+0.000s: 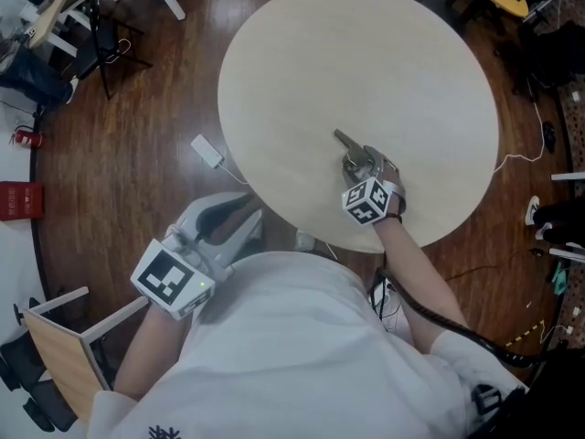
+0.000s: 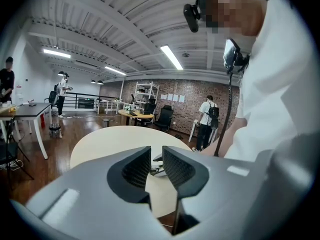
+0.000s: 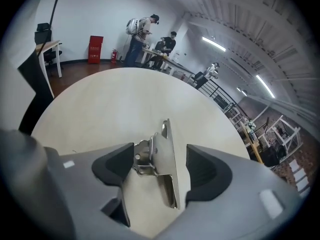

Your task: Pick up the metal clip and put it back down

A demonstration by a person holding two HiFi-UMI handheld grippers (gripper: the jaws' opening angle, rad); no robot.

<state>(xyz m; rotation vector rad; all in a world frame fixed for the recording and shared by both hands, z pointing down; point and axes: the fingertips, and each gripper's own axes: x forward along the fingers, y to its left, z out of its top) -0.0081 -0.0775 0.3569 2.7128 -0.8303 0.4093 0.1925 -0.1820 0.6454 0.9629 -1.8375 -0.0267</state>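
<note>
The metal clip [image 1: 350, 147] [image 3: 161, 156] lies flat on the round pale table [image 1: 302, 62], near its front edge. My right gripper [image 1: 362, 163] [image 3: 160, 165] is low over the table and open wide. The clip sits between its dark pads: the left pad is right by the clip's wire handle, and a clear gap shows on the right side. My left gripper [image 1: 239, 219] [image 2: 156, 160] hangs off the table in front of the person's torso and holds nothing. Its jaws stand a narrow slit apart.
The floor round the table is dark wood. A white adapter [image 1: 207, 151] with a cord lies left of the table. A wooden chair [image 1: 64, 337] stands at the lower left, and cables run along the right. People and desks stand far back in the room.
</note>
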